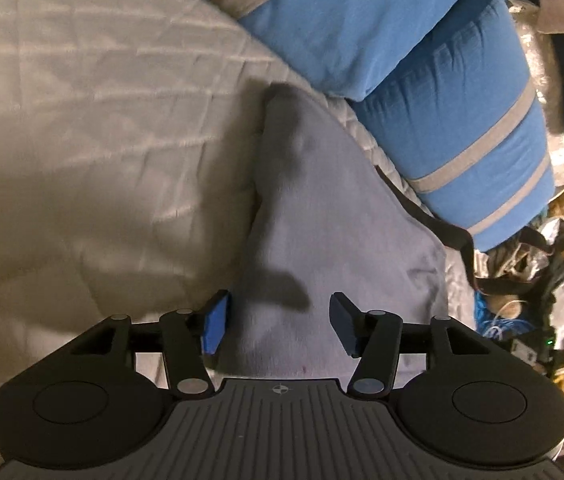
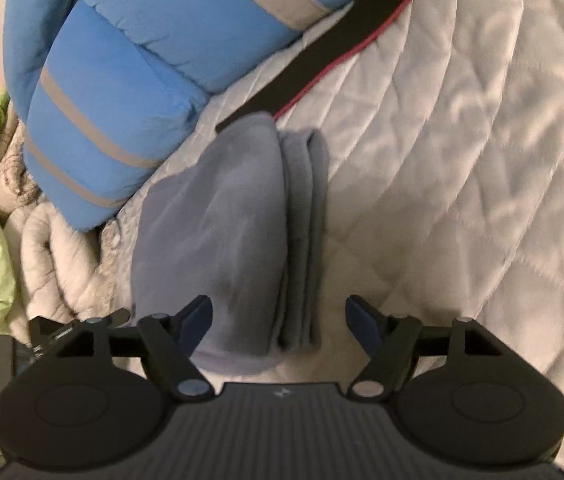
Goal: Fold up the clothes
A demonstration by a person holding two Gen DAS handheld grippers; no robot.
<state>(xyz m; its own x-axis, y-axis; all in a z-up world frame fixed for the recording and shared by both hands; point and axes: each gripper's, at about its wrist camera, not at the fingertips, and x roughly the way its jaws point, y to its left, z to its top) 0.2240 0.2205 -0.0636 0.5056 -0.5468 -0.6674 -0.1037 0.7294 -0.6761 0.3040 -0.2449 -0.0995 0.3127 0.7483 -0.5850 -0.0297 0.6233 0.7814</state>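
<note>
A: Left gripper (image 1: 277,326) first: its fingers are spread wide with nothing between them, hovering just above the near end of the grey garment (image 1: 322,232). The right gripper (image 2: 277,326) is spread the same way, and the garment's near folded end (image 2: 237,344) sits between and just ahead of its fingers.

B: So which step is this?

A: I'd judge the folding is nearly done. From the right wrist the grey garment (image 2: 217,216) looks like a compact bundle, with stacked layer edges running along the side toward that gripper's right finger. Neither gripper is touching it.

B: And the next move?

A: Probably pinching that layered edge for one more fold, or pressing the bundle flat. The grip would need to catch every layer, or the stack may slide apart.

B: What's farther out?

A: The garment lies on a quilted bedspread (image 1: 81,140). Beyond it, ahead of both grippers, is a blue folded duvet (image 2: 129,80) with grey stripes, and a dark strap (image 2: 322,52) with red edging.

B: Any containers?

A: None that I can make out; the clutter at the far edges is too blurred to name.
</note>
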